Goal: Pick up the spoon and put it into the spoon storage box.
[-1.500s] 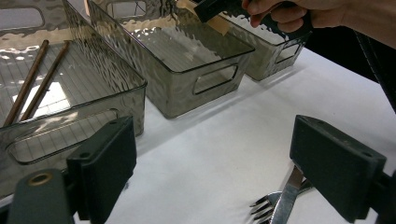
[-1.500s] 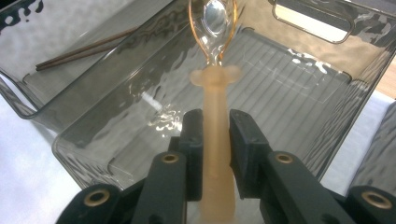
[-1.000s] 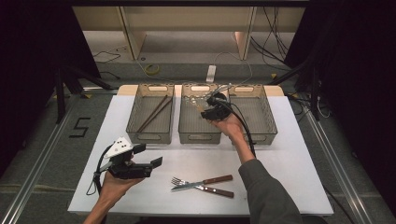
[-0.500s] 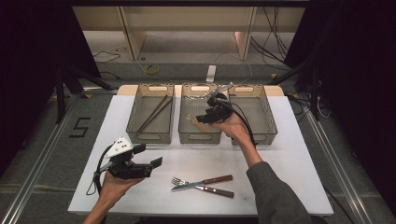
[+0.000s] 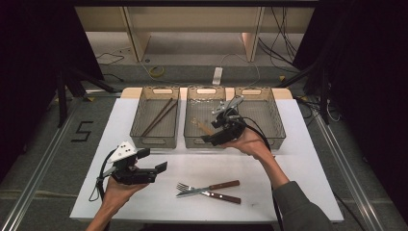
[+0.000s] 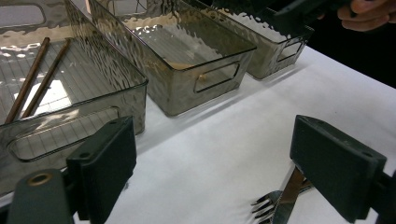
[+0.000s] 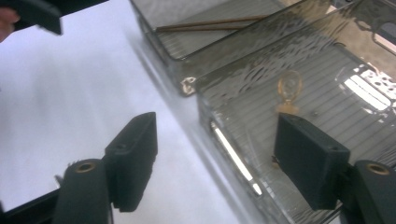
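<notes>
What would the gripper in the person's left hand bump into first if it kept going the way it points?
Probably the fork and knife on the white table: they lie just ahead of the open left gripper, low between its jaws. It might pass above them.

I see the white table (image 5: 308,159): three clear bins (image 5: 155,120) along its far edge; a fork (image 5: 207,186) and knife (image 5: 211,194) near its near edge.

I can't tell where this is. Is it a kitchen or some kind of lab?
Probably a lab or test room, not a kitchen: a white table stands on a bare floor between black curtains, with loose cables behind it.
</notes>
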Demonstrator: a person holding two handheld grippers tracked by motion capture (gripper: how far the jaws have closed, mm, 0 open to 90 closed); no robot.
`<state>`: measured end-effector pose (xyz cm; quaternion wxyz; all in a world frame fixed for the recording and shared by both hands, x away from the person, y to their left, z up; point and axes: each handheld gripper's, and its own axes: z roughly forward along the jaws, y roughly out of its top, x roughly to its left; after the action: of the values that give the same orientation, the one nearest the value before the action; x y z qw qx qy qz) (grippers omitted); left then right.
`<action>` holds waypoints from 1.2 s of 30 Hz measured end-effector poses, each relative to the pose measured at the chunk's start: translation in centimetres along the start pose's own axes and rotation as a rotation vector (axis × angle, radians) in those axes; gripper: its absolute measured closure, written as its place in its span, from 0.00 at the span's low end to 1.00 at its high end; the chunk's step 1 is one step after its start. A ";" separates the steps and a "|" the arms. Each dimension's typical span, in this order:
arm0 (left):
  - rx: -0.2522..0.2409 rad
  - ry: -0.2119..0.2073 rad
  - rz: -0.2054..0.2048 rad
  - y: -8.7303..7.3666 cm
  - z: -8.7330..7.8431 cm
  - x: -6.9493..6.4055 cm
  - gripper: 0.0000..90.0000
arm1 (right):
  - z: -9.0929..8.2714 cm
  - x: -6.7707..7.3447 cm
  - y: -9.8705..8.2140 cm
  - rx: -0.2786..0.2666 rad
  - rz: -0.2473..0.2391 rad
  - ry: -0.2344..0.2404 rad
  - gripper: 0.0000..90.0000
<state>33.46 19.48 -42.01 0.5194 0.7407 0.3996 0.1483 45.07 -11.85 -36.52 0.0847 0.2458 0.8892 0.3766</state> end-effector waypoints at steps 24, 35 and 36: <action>0.004 -0.003 0.012 0.0 0.0 -0.2 0.15 | -0.8 3.3 -4.6 0.117 -0.118 0.065 0.29; 0.003 -0.005 0.019 0.1 0.0 -0.3 0.15 | 0.7 4.3 -6.4 0.248 -0.185 0.096 0.34; 0.001 -0.006 0.016 0.1 0.0 -0.3 0.15 | 0.8 4.4 -6.6 0.262 -0.192 0.104 0.34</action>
<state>33.34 19.27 -41.92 0.5190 0.7446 0.3920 0.1500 39.09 -13.05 -41.60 0.0412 0.1489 0.9532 0.2599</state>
